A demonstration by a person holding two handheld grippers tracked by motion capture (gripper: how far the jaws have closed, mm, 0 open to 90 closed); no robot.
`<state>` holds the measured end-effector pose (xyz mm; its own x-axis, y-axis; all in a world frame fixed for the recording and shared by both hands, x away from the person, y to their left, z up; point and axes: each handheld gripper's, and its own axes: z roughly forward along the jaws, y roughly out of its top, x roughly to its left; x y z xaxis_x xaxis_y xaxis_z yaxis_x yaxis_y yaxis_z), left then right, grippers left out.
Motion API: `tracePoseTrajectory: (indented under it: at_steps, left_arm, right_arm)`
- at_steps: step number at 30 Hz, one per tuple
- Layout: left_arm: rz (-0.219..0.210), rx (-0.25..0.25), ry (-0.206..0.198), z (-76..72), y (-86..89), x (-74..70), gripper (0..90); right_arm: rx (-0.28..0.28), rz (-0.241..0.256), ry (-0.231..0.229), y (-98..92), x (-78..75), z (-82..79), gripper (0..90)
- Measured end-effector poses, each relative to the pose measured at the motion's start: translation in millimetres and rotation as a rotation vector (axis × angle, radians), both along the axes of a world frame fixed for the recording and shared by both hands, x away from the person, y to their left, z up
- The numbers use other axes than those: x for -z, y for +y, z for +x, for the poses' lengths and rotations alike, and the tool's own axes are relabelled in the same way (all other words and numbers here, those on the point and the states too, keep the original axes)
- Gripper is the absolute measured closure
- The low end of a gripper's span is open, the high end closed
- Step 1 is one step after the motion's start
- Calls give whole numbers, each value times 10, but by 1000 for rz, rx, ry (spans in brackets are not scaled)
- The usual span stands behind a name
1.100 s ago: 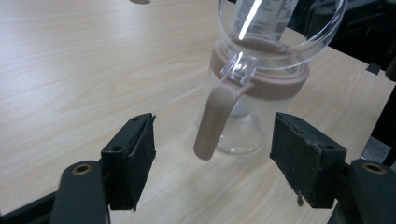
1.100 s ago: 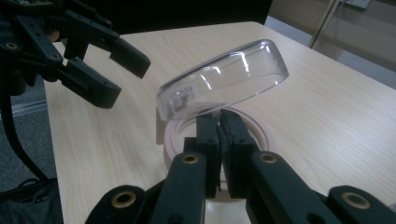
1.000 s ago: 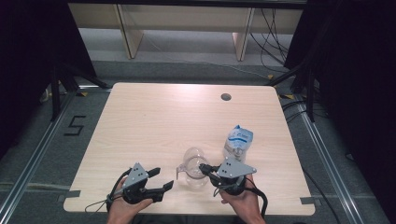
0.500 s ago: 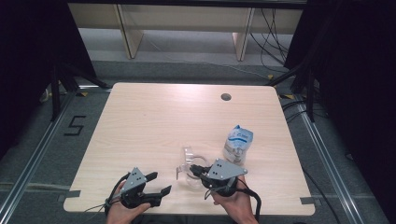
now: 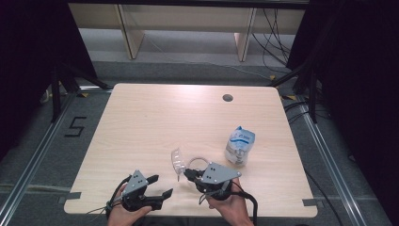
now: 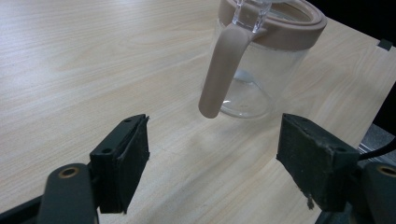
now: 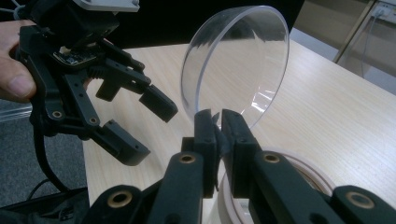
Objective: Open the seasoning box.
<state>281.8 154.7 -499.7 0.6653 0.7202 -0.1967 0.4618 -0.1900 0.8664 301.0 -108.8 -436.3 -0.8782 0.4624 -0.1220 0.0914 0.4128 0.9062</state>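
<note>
A clear glass jug (image 6: 261, 60) with a beige rim and a beige handle (image 6: 222, 70) stands on the wooden table (image 5: 155, 122) near its front edge. My right gripper (image 7: 219, 126) is shut on the edge of the jug's clear round lid (image 7: 233, 65), which stands tipped up on edge above the rim (image 7: 303, 168). From above, the lid (image 5: 177, 162) shows just left of the right gripper (image 5: 188, 173). My left gripper (image 6: 215, 154) is open with nothing between its fingers, facing the handle a short way off. That left gripper (image 5: 161, 185) is front left of the jug.
A white bag with blue print (image 5: 240, 146) stands to the right of the jug. A round cable hole (image 5: 227, 98) sits near the table's far edge. Shelving legs stand on the floor beyond the table.
My right gripper has drawn left and towards the person, swinging the clear lid up from flat on the jug to standing on edge. The left gripper has barely shifted.
</note>
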Motion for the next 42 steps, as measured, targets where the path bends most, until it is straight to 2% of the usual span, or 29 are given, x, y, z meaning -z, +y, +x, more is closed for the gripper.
tracePoseTrajectory:
  at_steps: [4,8,13,15,17,19,20,21,22,25,26,27,28,30,32,33,34,35,36,37,39,41,42]
  left_arm:
    - [2,0,-3,17,20,1,245]
    - [-12,-17,-3,24,36,-4,245]
    - [-3,-17,-3,32,33,-3,245]
    - [5,-4,-14,35,40,-6,245]
    - [8,-7,-12,35,38,-9,245]
    - [2,-9,-13,33,31,-11,246]
    - [-1,-13,-6,26,28,-11,246]
    - [-4,-9,-12,30,26,-8,246]
    - [-6,-10,-11,28,25,-6,246]
    - [-1,-11,-11,28,37,-5,250]
    - [1,-11,-9,28,43,-4,251]
    - [-4,-16,-7,27,42,-2,251]
    - [-3,-16,-7,28,45,-3,251]
    - [-5,-19,-6,25,40,-5,251]
    - [-2,-12,-11,27,35,-4,251]
    - [-2,-11,-11,27,34,-4,251]
    - [-8,-15,-12,27,27,-3,251]
    - [-8,-15,-12,27,27,-3,250]
    - [-2,-11,-13,28,33,-4,250]
    - [-3,-12,-12,28,33,-3,250]
    - [1,-21,-7,23,37,-7,249]
    - [-10,-18,-5,27,40,-5,248]
    - [-11,-16,-6,30,42,-4,248]
  right_arm:
    - [7,0,-7,-45,-1,3,775]
    - [12,18,-14,-234,-4,-4,660]
    - [86,66,-19,-623,-3,-35,559]
    - [115,75,-6,-766,4,-37,548]
    - [157,61,-2,-888,15,-34,534]
    - [198,78,16,-981,34,-33,514]
    - [190,85,13,-1013,46,-24,507]
    - [207,87,39,-1032,55,-41,498]
    - [223,77,22,-1060,62,-36,490]
    - [237,95,40,-1145,91,-35,463]
    - [253,82,33,-1179,86,-39,459]
    - [267,85,63,-1204,94,-52,451]
    - [272,77,29,-1238,103,-36,438]
    - [294,83,60,-1284,131,-38,413]
    - [326,73,25,-1332,157,-8,377]
    - [335,81,64,-1344,174,-8,366]
    - [354,85,67,-1373,194,5,347]
    - [356,86,51,-1394,213,28,324]
    - [363,83,74,-1406,224,35,306]
    - [367,81,71,-1419,234,52,291]
    - [388,65,97,-1446,267,77,257]
    - [402,66,101,-1462,302,106,241]
    - [410,83,113,-1465,326,117,239]
